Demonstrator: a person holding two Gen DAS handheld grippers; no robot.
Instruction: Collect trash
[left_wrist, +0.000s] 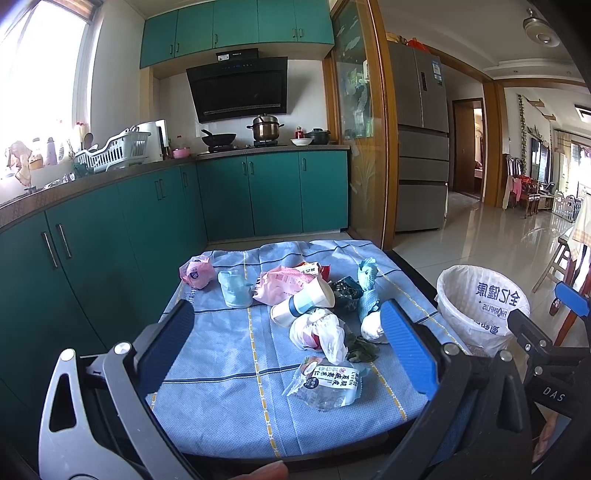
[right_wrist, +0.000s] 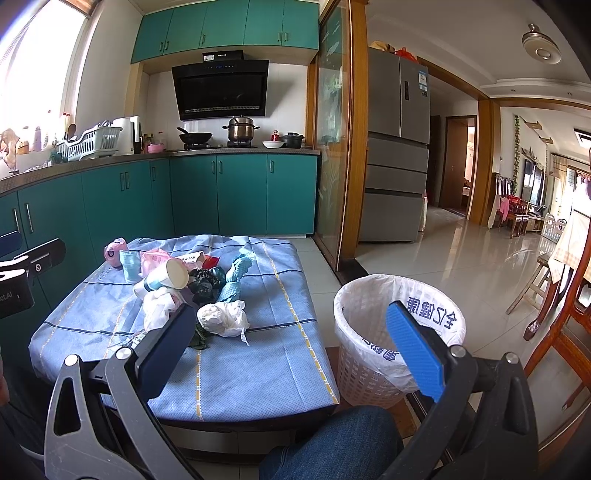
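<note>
Both claws, left claw (left_wrist: 288, 347) & right claw (right_wrist: 295, 332), wide open, empty; paper cup (left_wrist: 304, 301) on side, mouth pointing toward bin (left_wrist: 480, 299).

Green cabinets (left_wrist: 258, 195) run along the far wall and the left side, and more green cabinets (left_wrist: 236, 29) hang above. A black hood (left_wrist: 238, 90) is on the far wall. Below it, on the stove, stand a wok (left_wrist: 218, 139) and a steel pot (left_wrist: 265, 128). A white dish rack (left_wrist: 110, 151) is on the left counter. A grey fridge (left_wrist: 421, 136) stands at the right, behind a wooden door frame (left_wrist: 384, 122). A wooden chair (right_wrist: 557, 306) is near the right edge.
</note>
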